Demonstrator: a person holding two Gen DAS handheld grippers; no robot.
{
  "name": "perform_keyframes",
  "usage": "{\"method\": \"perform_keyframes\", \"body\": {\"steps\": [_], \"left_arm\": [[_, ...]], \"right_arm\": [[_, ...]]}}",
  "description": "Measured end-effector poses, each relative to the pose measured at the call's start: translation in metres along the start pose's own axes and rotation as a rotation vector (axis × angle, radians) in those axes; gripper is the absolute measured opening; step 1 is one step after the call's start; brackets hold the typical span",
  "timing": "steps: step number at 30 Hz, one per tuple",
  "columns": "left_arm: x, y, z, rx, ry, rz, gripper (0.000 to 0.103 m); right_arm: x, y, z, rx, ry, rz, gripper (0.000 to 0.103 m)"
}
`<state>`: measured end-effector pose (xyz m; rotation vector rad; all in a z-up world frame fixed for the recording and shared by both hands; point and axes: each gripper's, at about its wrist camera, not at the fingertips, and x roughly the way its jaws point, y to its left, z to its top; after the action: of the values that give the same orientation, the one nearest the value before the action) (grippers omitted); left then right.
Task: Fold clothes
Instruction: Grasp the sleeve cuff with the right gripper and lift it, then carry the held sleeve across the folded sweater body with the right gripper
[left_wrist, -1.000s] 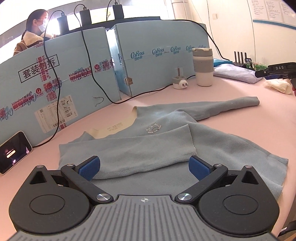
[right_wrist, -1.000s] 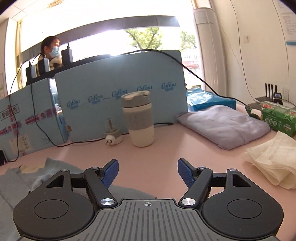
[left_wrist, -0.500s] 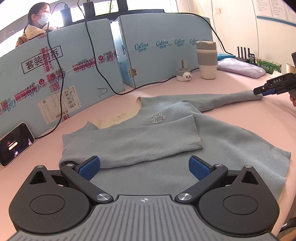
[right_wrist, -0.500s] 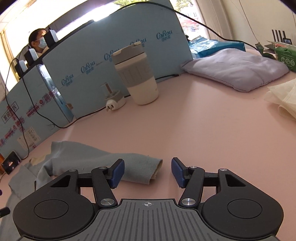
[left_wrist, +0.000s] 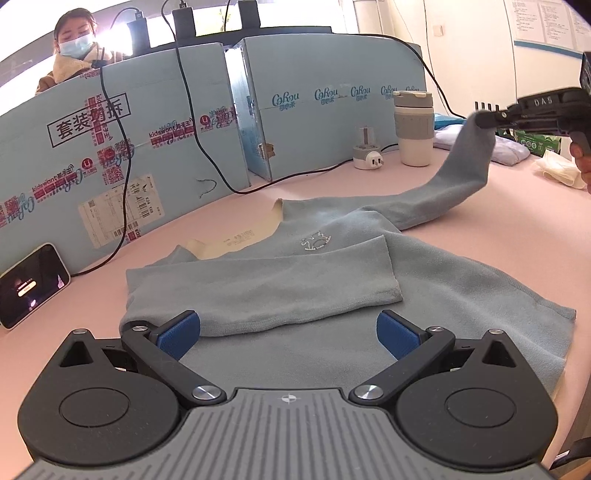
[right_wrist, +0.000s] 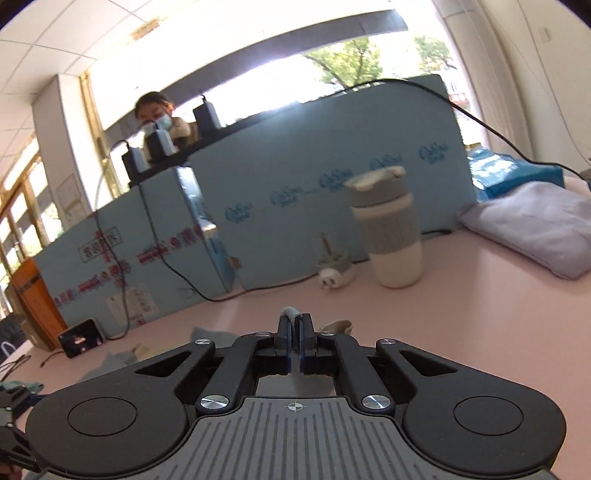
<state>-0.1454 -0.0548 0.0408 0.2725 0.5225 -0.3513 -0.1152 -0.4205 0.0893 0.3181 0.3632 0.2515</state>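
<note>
One sleeve cuff (left_wrist: 476, 127) of pale blue sweater (left_wrist: 332, 280), flat mid-table, pinched in right gripper (right_wrist: 294, 325); left gripper (left_wrist: 288, 334) wide, empty. Thin bite, seemingly; could slip, or drag into tumbler (left_wrist: 413, 127).

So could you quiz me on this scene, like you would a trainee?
1. True or false: the right gripper has its jaws shut on a sleeve of the sweater.
2. Which stands nearest the cup? A) phone B) plug C) gloves
3. Fill in: the other sleeve lies folded across the sweater's ____.

Key:
1. True; the sleeve end is lifted off the table.
2. B
3. Body. The left gripper hovers open above it.
</note>
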Motion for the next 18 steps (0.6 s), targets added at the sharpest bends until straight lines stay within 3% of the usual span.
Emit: {"method": "perform_keyframes", "body": {"steps": [5, 10, 14, 18], "left_arm": [[-0.01, 0.006, -0.005, -0.012, -0.01, 0.014, 0.103], [-0.021, 0.021, -0.013, -0.054, -0.021, 0.037, 0.103], [-0.027, 0.033, -0.022, -0.09, -0.017, 0.054, 0.103], [-0.028, 0.046, -0.032, -0.127, 0.0, 0.068, 0.103]], "right_arm": [[0.023, 0.079, 0.011, -0.101, -0.011, 0.219, 0.004], [0.054, 0.16, 0.0, -0.226, 0.056, 0.401, 0.004], [0.078, 0.206, -0.028, -0.309, 0.152, 0.47, 0.004], [0.095, 0.224, -0.053, -0.332, 0.234, 0.495, 0.004]]}}
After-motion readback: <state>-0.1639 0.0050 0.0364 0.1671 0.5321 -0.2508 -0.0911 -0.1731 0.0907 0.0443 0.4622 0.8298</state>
